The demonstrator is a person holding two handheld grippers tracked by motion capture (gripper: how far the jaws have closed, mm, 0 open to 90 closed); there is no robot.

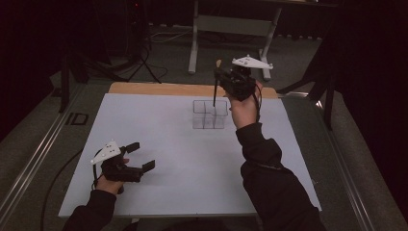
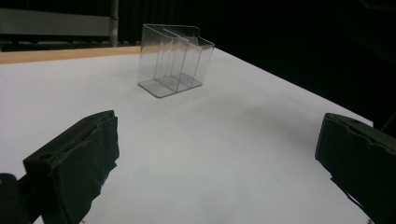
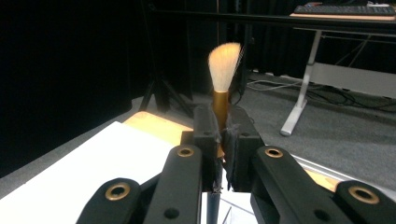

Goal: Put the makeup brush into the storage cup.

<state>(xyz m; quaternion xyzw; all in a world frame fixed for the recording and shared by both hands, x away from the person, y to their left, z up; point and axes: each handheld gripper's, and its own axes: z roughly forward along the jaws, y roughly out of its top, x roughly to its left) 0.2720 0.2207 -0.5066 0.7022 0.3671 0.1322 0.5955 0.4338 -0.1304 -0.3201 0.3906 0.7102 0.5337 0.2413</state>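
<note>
Above the far right part of the worktop (image 1: 159, 144), my right tongs (image 1: 222, 77) are clamped on a make-up brush (image 3: 223, 74), bristles up and its thin dark handle hanging down over the clear divided organizer (image 1: 210, 114) that stands near the far edge. My left tongs (image 1: 139, 155) rest near the near left corner, jaws spread wide with nothing between them.

The grip worries me most: I judge the pads bite only on the gold ferrule, a short smooth band, so the brush could swivel or slide if the handle tip knocks a partition on the way down. The organizer is light, clear plastic standing free, with no hand steadying it; a sideways push from the handle could tip it or skate it toward the far edge. Its walls are hard to see against the white surface, so I could easily misjudge which compartment the tip is over. Letting go too high would let the brush bounce out.
</note>
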